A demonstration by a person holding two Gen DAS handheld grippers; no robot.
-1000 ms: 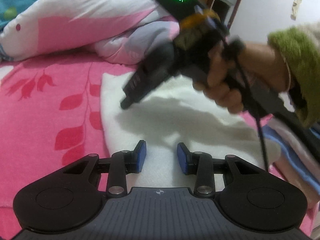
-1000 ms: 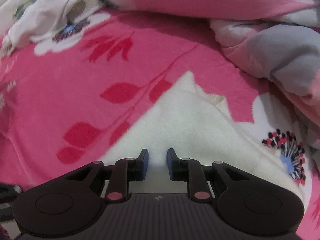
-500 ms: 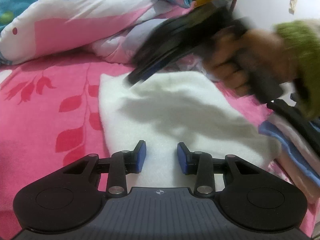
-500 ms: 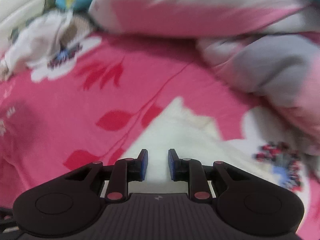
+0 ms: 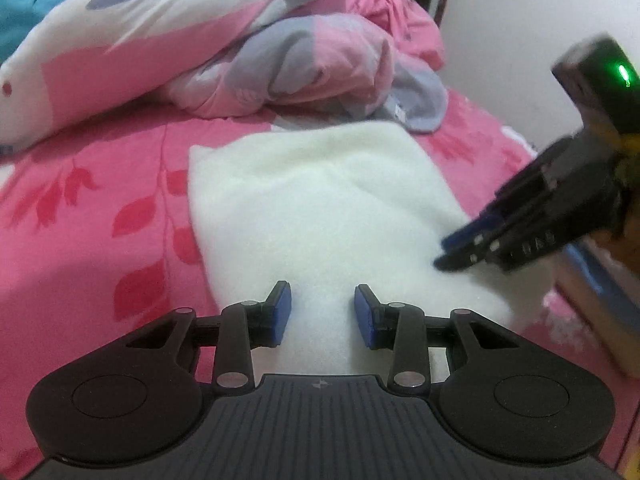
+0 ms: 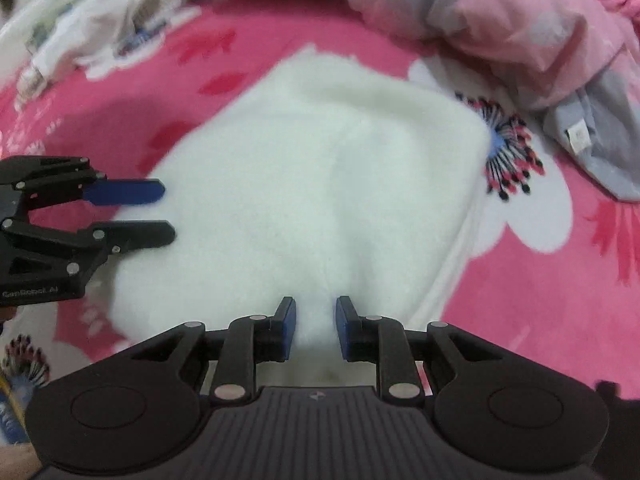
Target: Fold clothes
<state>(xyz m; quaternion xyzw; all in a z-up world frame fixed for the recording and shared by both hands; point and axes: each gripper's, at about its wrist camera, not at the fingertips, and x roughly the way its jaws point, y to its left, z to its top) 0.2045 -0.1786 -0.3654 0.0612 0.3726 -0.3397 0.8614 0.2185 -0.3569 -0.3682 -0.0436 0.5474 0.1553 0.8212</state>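
Note:
A white fleecy garment (image 5: 320, 208) lies folded into a rough rectangle on the pink flowered bedsheet (image 5: 100, 200). My left gripper (image 5: 322, 304) hovers open over its near edge, nothing between the blue pads. My right gripper (image 5: 442, 254) comes in low from the right, its tips at the garment's right side. In the right wrist view the same garment (image 6: 320, 184) fills the middle. My right gripper (image 6: 316, 320) stands narrowly open over its near edge, and my left gripper (image 6: 168, 212) is open at the garment's left side.
A crumpled pink, grey and white duvet (image 5: 200, 40) is heaped along the far side of the bed. Folded blue and peach cloth (image 5: 592, 280) sits at the right edge. Loose white clothes (image 6: 92, 28) lie at the far left. A grey corner with a label (image 6: 580, 136) reaches toward the garment.
The right gripper has swung from above the garment's far side down to its right near edge. The left gripper has stayed in place, still open.

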